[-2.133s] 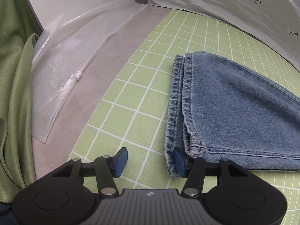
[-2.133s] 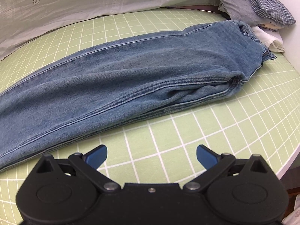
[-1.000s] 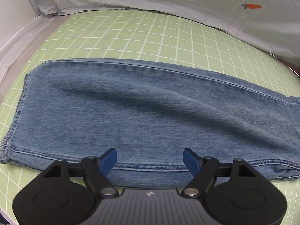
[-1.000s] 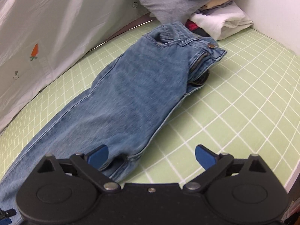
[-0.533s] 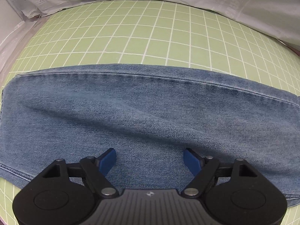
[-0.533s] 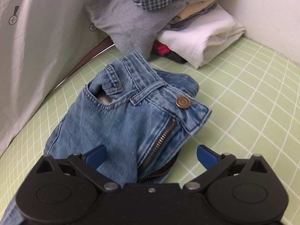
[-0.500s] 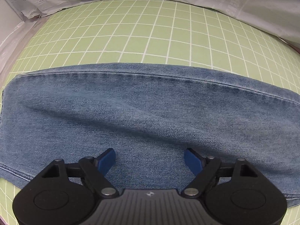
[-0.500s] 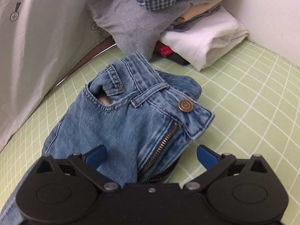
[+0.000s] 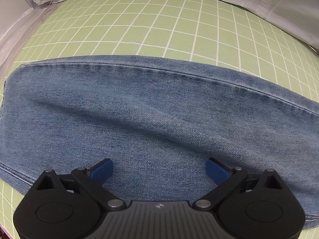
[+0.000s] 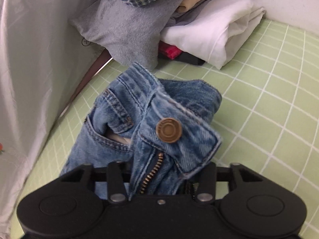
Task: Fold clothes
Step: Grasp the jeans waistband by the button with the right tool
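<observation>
A pair of blue jeans (image 9: 151, 109) lies flat across the green checked mat (image 9: 159, 23), folded lengthwise. My left gripper (image 9: 159, 171) is open, its blue pads (image 9: 101, 169) resting just over the leg fabric near the hem end. In the right wrist view the jeans' waistband (image 10: 159, 123) with its brass button (image 10: 168, 130) and open zipper bunches up between the fingers. My right gripper (image 10: 159, 183) is shut on the waistband beside the fly; its fingertips are hidden by denim.
A pile of folded clothes (image 10: 163, 20) sits at the mat's far corner: plaid shirt, grey top, white garment. A white printed sheet (image 10: 30, 79) hangs along the back. Clear plastic (image 9: 12, 35) lies at the left edge.
My right gripper moved forward onto the waistband and closed on it. My left gripper edged slightly forward over the leg and stayed open.
</observation>
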